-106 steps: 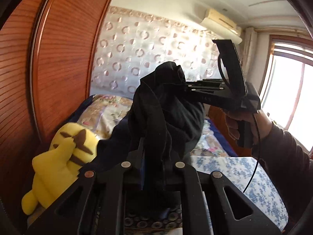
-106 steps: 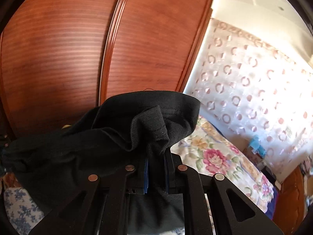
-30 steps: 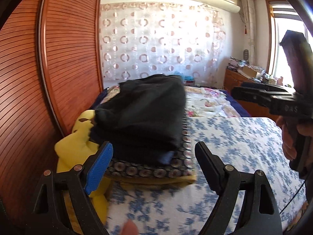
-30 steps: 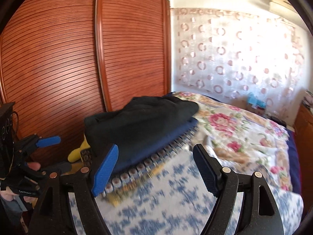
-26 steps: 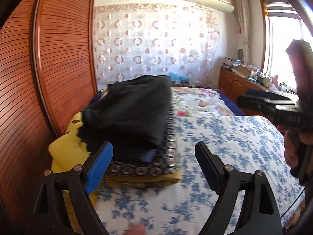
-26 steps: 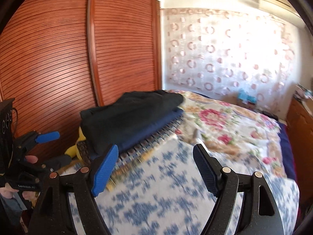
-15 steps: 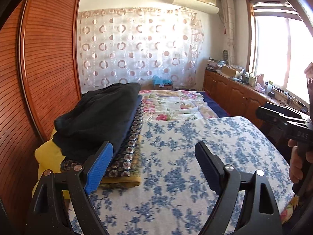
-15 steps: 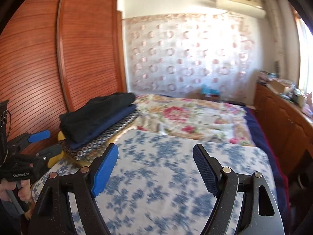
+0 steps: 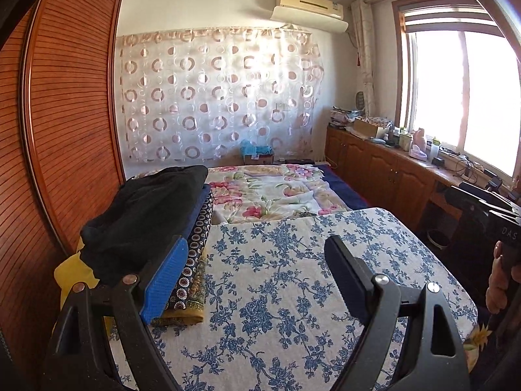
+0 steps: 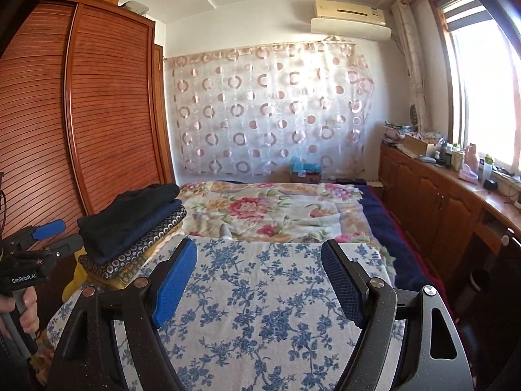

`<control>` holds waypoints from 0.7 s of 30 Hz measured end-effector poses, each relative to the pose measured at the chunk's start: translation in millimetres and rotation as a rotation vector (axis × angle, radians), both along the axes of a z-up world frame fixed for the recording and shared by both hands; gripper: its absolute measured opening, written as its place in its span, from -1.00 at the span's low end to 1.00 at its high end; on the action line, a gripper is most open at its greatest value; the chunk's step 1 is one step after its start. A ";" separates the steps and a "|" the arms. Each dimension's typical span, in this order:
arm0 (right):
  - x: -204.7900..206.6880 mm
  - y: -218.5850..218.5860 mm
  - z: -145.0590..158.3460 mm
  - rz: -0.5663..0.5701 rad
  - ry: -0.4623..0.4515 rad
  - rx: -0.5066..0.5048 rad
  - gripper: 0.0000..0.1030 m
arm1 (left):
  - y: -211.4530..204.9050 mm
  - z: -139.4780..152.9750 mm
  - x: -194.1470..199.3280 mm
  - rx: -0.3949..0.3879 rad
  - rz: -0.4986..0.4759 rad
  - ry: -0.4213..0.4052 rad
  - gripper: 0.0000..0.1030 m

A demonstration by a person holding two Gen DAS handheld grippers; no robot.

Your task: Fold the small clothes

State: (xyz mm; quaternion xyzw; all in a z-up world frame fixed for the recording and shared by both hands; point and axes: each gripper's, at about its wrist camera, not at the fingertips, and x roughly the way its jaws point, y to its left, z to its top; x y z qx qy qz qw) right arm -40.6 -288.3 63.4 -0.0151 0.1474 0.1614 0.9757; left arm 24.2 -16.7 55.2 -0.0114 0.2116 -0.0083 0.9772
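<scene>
I read the folding as done for now: the black garment (image 9: 143, 215) lies folded atop the stack (image 10: 130, 238) at the bed's (image 9: 276, 293) left edge. My left gripper (image 9: 250, 280) and right gripper (image 10: 257, 283) both hang with jaws wide, empty; I see no unfolded clothes left.

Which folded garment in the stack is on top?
The black garment tops the stack; the navy one lies directly beneath it, then the circle-patterned one.

Wardrobe (image 10: 107, 114) is ribbed glossy wood; beside it, matt cloth stack (image 10: 130, 224) on a printed cotton sheet (image 10: 260, 309).
</scene>
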 end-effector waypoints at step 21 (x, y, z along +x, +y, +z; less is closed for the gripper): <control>16.6 23.0 -6.9 -0.024 0.001 0.005 0.56 | 0.0 4.6 -5.5 -0.005 0.008 -0.007 0.68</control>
